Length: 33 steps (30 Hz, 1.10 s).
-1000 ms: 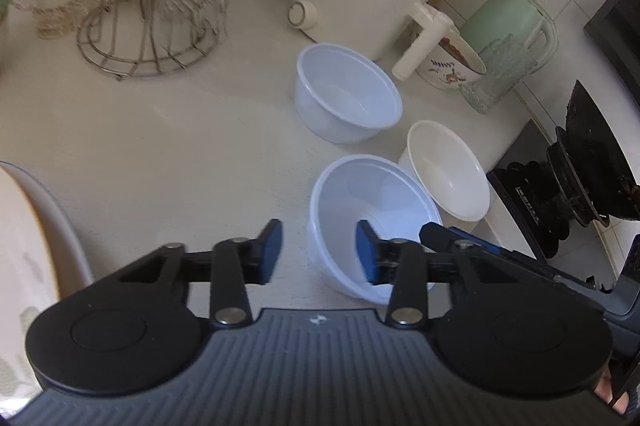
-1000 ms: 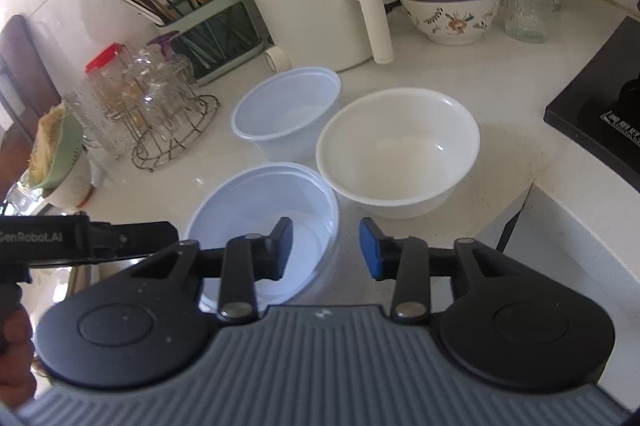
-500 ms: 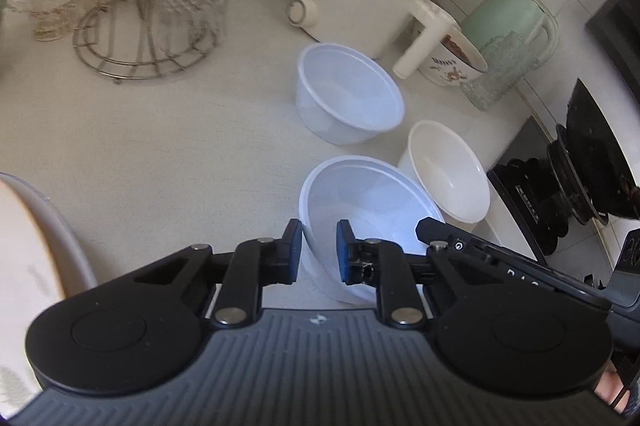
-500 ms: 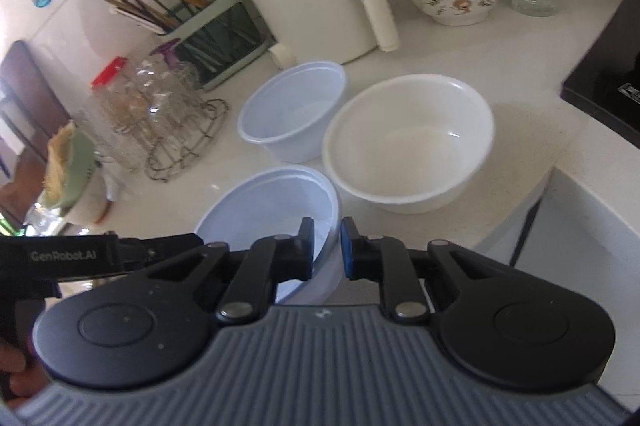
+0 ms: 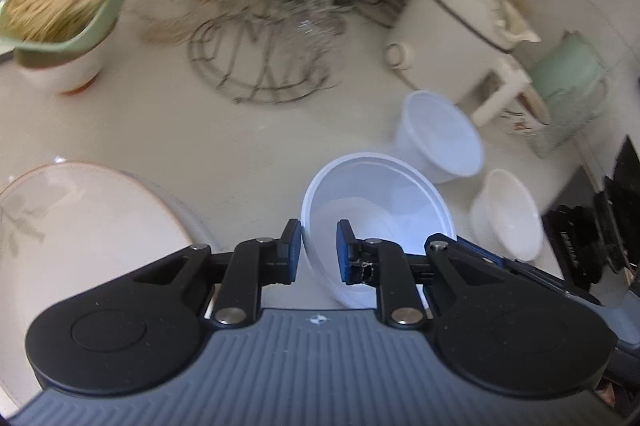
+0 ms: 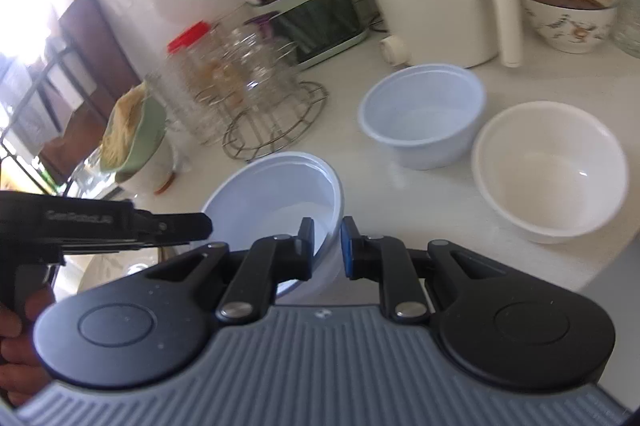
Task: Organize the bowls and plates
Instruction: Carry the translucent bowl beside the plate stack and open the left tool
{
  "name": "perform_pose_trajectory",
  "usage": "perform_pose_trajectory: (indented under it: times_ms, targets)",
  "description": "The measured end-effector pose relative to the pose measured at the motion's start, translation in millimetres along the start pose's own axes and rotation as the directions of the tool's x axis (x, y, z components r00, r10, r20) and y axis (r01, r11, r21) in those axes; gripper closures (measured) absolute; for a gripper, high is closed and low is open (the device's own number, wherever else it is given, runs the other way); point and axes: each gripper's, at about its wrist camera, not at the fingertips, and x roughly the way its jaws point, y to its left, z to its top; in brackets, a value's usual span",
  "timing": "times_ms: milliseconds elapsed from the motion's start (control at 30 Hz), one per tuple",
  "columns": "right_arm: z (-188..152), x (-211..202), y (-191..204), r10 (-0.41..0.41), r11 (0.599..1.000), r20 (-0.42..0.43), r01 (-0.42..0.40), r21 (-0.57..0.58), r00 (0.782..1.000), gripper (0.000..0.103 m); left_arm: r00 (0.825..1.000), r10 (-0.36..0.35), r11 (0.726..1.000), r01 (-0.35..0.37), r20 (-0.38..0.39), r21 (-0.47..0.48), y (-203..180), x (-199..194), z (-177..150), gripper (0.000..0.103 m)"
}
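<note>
1. Both claws have just been closing, and each now pinches the rim of the same pale blue bowl (image 5: 376,209): the left claw (image 5: 318,250) grips the wall at the bowl's 9 o'clock side, the right claw (image 6: 326,248) grips it at about 4 o'clock as seen from the right wrist.
2. A second ago both claws stood wide around that rim with the bowl flat on the counter (image 5: 200,129). Now the jaws are narrow, with only the thin plastic wall between the pads.
3. The bowl looks tilted and seems to be lifted off the counter, carried between the two claws. The blur on the wire glass rack (image 5: 264,65) fits a sideways swing.
4. In the left wrist view a patterned plate (image 5: 80,226) now fills the 8 o'clock corner far more than before, so I judge the bowl is heading towards that side.
5. The second blue bowl (image 6: 420,113) and the white bowl (image 6: 552,169) sit on the counter at 1 and 3 o'clock from the right claw, close together and untouched.
6. For the task, this means the first bowl is in hand and on its way. The other two bowls are not yet gathered. The thin rim could flex or slip under a two-sided pinch.
</note>
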Motion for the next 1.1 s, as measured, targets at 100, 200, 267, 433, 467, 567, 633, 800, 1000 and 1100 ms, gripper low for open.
perform_pose_trajectory:
  times_ms: [100,200,267,433,467,567,633,800,1000,1100]
  targets:
    - [-3,10,8,-0.001,0.999,-0.015,0.0,-0.033,1.0,0.086,1.0,0.025,1.0,-0.025,-0.015,0.004,6,5,-3,0.081]
    - [-5,17,12,-0.011,0.998,-0.031,0.009,-0.058,0.999,0.086,0.998,0.051,0.998,-0.05,-0.025,0.033,6,9,-6,0.081]
    - [-7,21,11,-0.01,0.998,-0.052,0.007,-0.06,0.999,0.086,0.998,0.056,0.998,-0.055,-0.031,0.029,8,11,-7,0.08]
    - [-10,25,10,-0.006,0.998,-0.088,0.0,-0.069,0.996,0.086,0.997,0.068,0.997,-0.067,-0.032,0.028,6,12,-11,0.08]
    - [-11,26,10,-0.009,0.997,-0.094,0.002,-0.072,0.996,0.086,0.997,0.074,0.997,-0.073,-0.03,0.037,5,12,-11,0.08]
    - [-11,26,10,-0.01,0.997,-0.095,0.002,-0.083,0.995,0.085,0.997,0.074,0.996,-0.072,-0.03,0.042,2,14,-10,0.08]
    - [-10,25,11,-0.02,0.995,-0.095,0.011,-0.094,0.995,0.085,0.997,0.079,0.996,-0.077,-0.028,0.049,0,13,-9,0.08]
    - [-5,22,9,-0.011,0.997,-0.091,0.005,-0.073,0.996,0.083,0.997,0.08,0.997,-0.08,-0.006,0.024,0,4,-5,0.051]
    - [2,9,13,-0.007,0.996,-0.059,0.001,-0.092,0.998,0.049,0.997,0.075,0.996,-0.075,0.016,0.037,-9,-15,4,0.05]
    - [10,-5,13,-0.018,0.996,-0.032,0.015,-0.088,0.999,0.048,0.997,0.074,0.996,-0.076,0.034,0.049,-18,-31,11,0.05]
